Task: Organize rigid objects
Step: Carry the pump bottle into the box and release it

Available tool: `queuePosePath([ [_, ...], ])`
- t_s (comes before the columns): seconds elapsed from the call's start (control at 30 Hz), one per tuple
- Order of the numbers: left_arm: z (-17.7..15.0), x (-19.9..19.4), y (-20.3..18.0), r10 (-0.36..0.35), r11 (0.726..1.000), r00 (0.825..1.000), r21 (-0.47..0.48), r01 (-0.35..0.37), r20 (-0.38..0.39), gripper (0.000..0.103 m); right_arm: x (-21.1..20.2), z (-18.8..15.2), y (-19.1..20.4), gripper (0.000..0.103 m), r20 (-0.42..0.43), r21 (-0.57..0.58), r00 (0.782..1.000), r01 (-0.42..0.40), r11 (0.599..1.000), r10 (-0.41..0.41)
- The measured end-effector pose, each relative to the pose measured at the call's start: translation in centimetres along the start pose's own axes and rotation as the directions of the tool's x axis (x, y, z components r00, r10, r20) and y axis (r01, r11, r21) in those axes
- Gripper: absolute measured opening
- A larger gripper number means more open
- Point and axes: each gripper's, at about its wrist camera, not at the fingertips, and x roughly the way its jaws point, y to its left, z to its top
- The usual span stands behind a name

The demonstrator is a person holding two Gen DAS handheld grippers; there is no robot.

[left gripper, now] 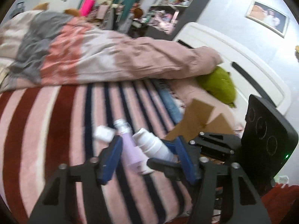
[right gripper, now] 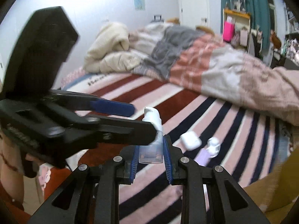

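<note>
In the right wrist view my right gripper (right gripper: 151,152) is shut on a clear pump bottle (right gripper: 152,143) with a white head, held upright above the striped bed cover. My left gripper (right gripper: 130,117) reaches in from the left, open, its fingers either side of the bottle's top. In the left wrist view my left gripper (left gripper: 147,143) is open around the white bottle (left gripper: 153,145); the right gripper's body (left gripper: 214,145) is at right. A lilac bottle (left gripper: 130,149) and a white earbud case (left gripper: 103,133) lie on the cover; they also show in the right wrist view: bottle (right gripper: 207,153), case (right gripper: 190,140).
A rumpled pink and grey quilt (left gripper: 104,56) lies across the bed behind the objects. A cardboard box (left gripper: 201,123) and a green cushion (left gripper: 218,84) sit at the right by the white headboard (left gripper: 243,56). Cream bedding (right gripper: 112,46) is piled far left.
</note>
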Motion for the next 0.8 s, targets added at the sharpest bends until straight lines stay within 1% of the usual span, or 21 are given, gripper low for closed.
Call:
queuePosePath([
  [0.07, 0.8, 1.0, -1.9, -0.029, 0.999, 1.0, 0.035, 0.029, -0.007, 0.041, -1.7, -0.2, -1.0, 0.02, 0.028, 0.005, 0.999, 0.019, 1.0, -0.019],
  [0.1, 1.2, 1.7, -3.0, -0.035, 0.998, 0.999, 0.054, 0.035, -0.014, 0.039, -2.8, -0.4, -1.7, 0.02, 0.043, 0.016, 0.999, 0.028, 0.999, -0.028],
  [0.13, 1.7, 2.5, -4.1, -0.035, 0.997, 0.999, 0.068, 0.037, -0.021, 0.034, -3.4, -0.5, -2.3, 0.02, 0.052, 0.023, 0.998, 0.033, 0.999, -0.034],
  [0.23, 2.6, 4.6, -6.1, -0.072, 0.993, 0.996, 0.089, 0.075, -0.044, 0.033, -5.8, -1.3, -4.5, 0.02, 0.078, 0.054, 0.994, 0.075, 0.996, -0.079],
  [0.33, 3.2, 7.1, -8.6, -0.087, 0.987, 0.992, 0.125, 0.097, -0.087, 0.033, -7.6, -2.4, -6.9, 0.02, 0.085, 0.087, 0.99, 0.106, 0.991, -0.114],
  [0.4, 3.4, 9.1, -10.3, -0.093, 0.983, 0.988, 0.149, 0.111, -0.123, 0.033, -8.6, -3.3, -8.4, 0.02, 0.07, 0.106, 0.987, 0.137, 0.985, -0.145],
  [0.53, 3.3, 11.9, -12.5, -0.097, 0.976, 0.979, 0.173, 0.129, -0.182, 0.033, -9.9, -4.9, -10.8, 0.02, 0.033, 0.139, 0.979, 0.193, 0.971, -0.2],
  [0.67, 2.7, 14.2, -14.3, -0.066, 0.971, 0.971, 0.208, 0.116, -0.231, 0.033, -10.5, -6.4, -12.7, 0.02, -0.026, 0.165, 0.974, 0.226, 0.96, -0.224],
  [0.7, 2.6, 14.5, -14.5, -0.061, 0.97, 0.969, 0.213, 0.114, -0.24, 0.034, -10.5, -6.7, -13.0, 0.02, -0.037, 0.17, 0.973, 0.232, 0.958, -0.23],
  [0.73, 2.5, 14.9, -14.7, -0.051, 0.97, 0.967, 0.219, 0.107, -0.249, 0.04, -10.6, -7.0, -13.2, 0.02, -0.046, 0.174, 0.97, 0.242, 0.954, -0.238],
  [0.77, 2.4, 15.0, -14.7, -0.04, 0.97, 0.967, 0.222, 0.098, -0.252, 0.057, -10.7, -7.3, -13.4, 0.02, -0.054, 0.177, 0.968, 0.25, 0.952, -0.244],
  [0.8, 2.4, 15.0, -14.7, -0.017, 0.971, 0.968, 0.227, 0.076, -0.25, 0.063, -10.8, -7.6, -13.4, 0.02, -0.061, 0.179, 0.967, 0.254, 0.95, -0.247],
])
